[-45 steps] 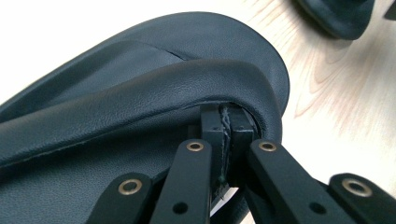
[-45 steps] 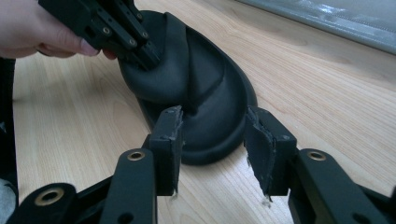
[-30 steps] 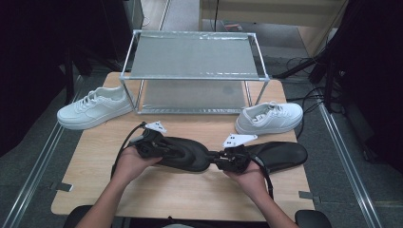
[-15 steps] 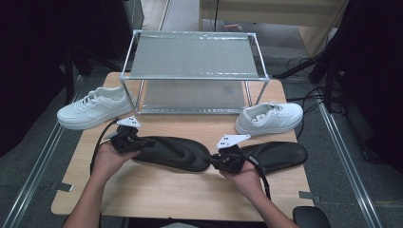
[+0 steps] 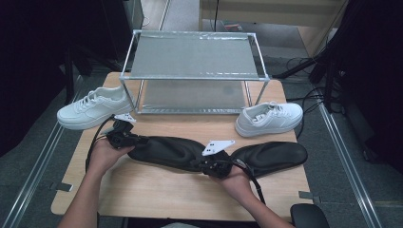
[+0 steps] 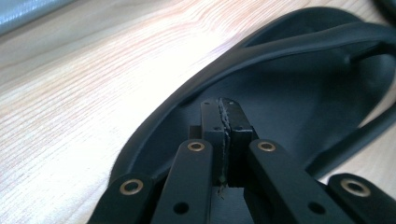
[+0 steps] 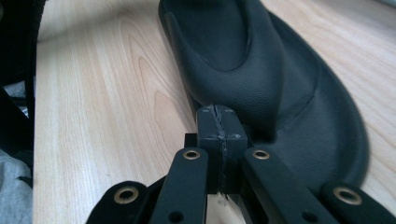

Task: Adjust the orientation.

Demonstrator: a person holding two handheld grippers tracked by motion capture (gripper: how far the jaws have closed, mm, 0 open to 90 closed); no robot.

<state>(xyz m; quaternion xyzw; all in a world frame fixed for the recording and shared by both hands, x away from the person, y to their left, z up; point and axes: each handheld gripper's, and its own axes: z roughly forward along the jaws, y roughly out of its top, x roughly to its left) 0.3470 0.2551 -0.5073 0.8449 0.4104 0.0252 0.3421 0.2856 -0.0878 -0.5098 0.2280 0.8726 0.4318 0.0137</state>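
Two black insoles lie end to end on the wooden table (image 5: 157, 194). My left gripper (image 5: 134, 140) is at the left end of the left insole (image 5: 171, 152). In the left gripper view its jaws (image 6: 223, 105) are pressed together over the insole's cupped end (image 6: 299, 88), with nothing visible between them. My right gripper (image 5: 203, 164) sits where the left insole meets the right insole (image 5: 273, 156). Its shut tips (image 7: 218, 112) rest against the edge of the left insole (image 7: 261, 84).
A metal wire rack (image 5: 195, 54) with two shelves stands at the back of the table. One white sneaker (image 5: 92, 111) sits left of it, another white sneaker (image 5: 268, 118) at its right front. Cables trail from both grippers.
My left gripper has moved left along the left insole to its far end. The right gripper has stayed at the insole's other end.
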